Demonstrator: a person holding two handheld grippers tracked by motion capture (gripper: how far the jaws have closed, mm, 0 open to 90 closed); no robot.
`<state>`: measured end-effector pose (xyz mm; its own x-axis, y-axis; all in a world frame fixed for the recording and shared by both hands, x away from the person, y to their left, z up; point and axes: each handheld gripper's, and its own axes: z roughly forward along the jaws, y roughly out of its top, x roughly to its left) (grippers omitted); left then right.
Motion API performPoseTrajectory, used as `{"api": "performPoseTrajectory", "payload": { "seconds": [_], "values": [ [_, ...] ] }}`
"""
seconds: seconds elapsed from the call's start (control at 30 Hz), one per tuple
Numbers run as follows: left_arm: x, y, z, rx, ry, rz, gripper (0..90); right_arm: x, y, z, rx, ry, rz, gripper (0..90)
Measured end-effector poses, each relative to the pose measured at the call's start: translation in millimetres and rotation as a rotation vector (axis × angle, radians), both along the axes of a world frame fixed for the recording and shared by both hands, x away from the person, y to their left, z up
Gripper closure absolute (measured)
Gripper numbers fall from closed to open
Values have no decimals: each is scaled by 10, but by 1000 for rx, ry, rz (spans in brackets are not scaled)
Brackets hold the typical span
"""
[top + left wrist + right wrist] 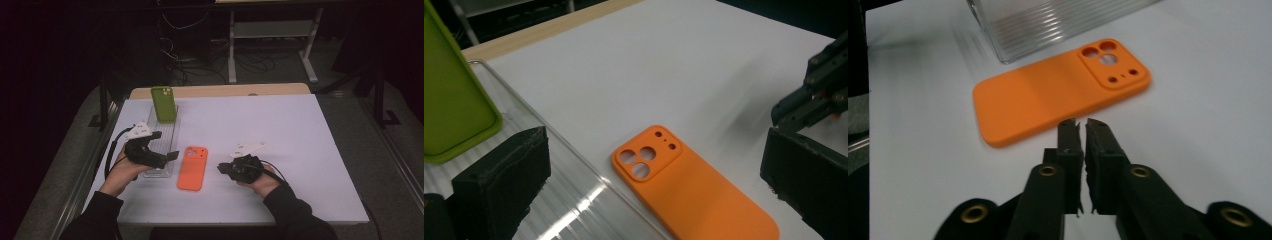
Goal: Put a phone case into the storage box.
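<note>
An orange phone case [192,168] lies flat on the white table, back side up, camera cut-outs at its far end. My left gripper [169,156] sits just left of it over the near end of a clear ribbed tray [165,137]. Its jaws stand wide open in the left gripper view, with the orange case [684,190] lying on the table between and beyond the left gripper [654,150]. My right gripper [221,168] is just right of the case; the right gripper [1083,125] is shut on nothing, its tips a short way off the orange case [1048,97].
A green phone case [163,104] stands upright at the far end of the clear tray. The white table [290,145] has a wooden strip [225,90] along its far edge. Beyond it are a dark floor, cables and a white stand [270,30].
</note>
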<state>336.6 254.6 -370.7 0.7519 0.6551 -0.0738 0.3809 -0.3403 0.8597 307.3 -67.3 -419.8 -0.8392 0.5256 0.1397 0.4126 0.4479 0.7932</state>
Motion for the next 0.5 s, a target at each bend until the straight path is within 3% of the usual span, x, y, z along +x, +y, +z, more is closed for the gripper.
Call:
{"api": "performPoseTrajectory", "payload": {
  "seconds": [0.3, 0.5],
  "values": [
    [124, 133, -20, 4, -5, 101, 0, 132, 532, -26, -8, -5, 94, 882],
    [180, 159, -28, 14, -13, 123, 0, 153, 810, -22, -17, 3, 145, 883]
  ]
}}
